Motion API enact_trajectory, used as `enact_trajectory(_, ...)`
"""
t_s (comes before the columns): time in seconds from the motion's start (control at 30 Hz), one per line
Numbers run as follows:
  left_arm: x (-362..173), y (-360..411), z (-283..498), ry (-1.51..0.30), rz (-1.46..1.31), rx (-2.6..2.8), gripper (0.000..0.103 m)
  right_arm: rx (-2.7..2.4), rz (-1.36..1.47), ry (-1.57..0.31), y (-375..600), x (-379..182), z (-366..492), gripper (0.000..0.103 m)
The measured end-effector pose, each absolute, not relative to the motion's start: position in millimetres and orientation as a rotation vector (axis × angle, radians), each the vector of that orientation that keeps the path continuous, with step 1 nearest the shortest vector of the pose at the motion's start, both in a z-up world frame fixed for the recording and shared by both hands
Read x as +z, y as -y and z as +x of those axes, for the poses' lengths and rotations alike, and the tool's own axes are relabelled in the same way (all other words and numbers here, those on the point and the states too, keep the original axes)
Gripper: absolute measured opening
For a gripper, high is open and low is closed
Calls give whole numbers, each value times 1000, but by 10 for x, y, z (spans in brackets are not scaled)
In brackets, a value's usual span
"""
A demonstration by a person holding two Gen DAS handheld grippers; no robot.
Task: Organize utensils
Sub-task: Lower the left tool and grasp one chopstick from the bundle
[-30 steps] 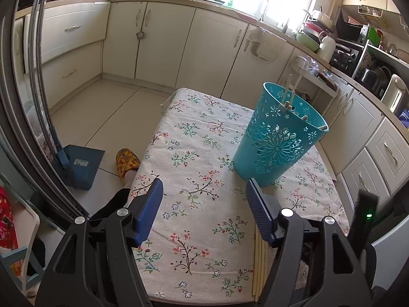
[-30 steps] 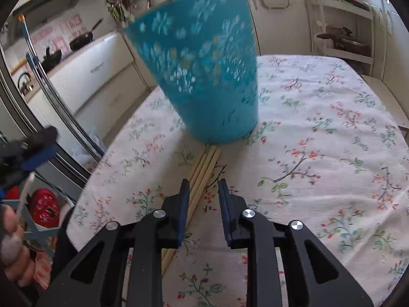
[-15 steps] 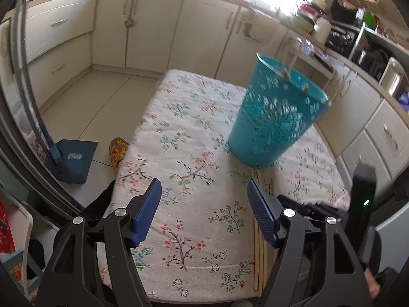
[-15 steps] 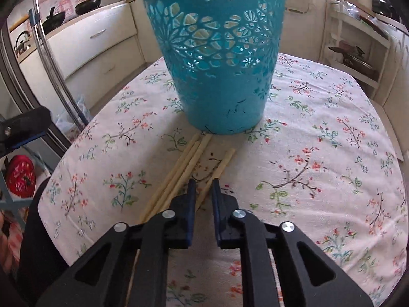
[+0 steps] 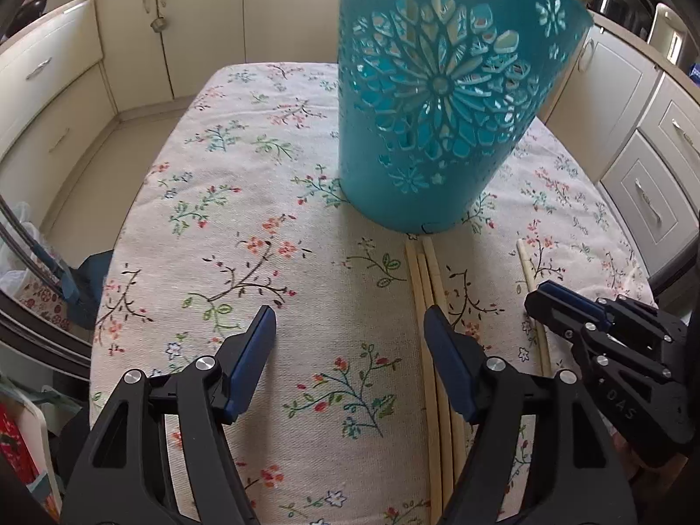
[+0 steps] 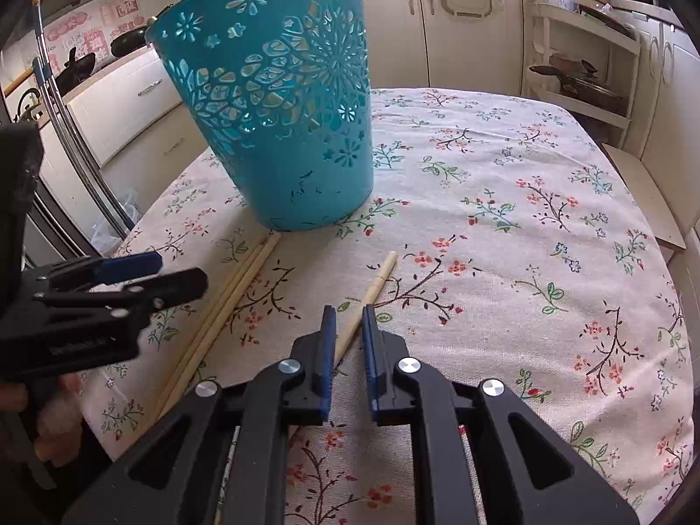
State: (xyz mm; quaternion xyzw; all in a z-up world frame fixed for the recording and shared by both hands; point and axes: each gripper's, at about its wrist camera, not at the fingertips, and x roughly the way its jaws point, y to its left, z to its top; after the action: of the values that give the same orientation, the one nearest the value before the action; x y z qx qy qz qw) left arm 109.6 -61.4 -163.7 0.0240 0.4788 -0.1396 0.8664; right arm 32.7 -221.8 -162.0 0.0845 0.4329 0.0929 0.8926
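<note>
Right tool point(image 6: 348, 319) pinching single chopstick point(image 6: 372, 292), teal basket point(image 6: 280, 105) beyond

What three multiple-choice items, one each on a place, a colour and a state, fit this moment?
1. Where does the bundle of chopsticks lie?
A. Inside the basket
B. On the tablecloth, by the basket's base
C. On the floor

2. What colour is the basket?
A. Red
B. White
C. Teal

3. How is the left hand-held gripper?
A. Open, nothing between its pads
B. Shut on a chopstick
C. Shut on the basket's rim

Answers:
1 B: the sticks lie flat on the cloth and end at the basket's foot; a single chopstick lies apart from them.
2 C: its cut-out wall is teal in both views.
3 A: only bare cloth shows in the wide gap between its pads.
</note>
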Motion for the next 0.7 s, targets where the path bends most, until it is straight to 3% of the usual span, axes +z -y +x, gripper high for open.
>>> enact_trajectory(0.5, -1686, 809, 1150, -991, 175, -259, 66, 199, 191, -899, 2256, -1628, 326, 13)
enact_trajectory(0.7, -1668, 855, 1188, -987, 188, -278, 58, 201, 190, -899, 2252, -1627, 326, 15)
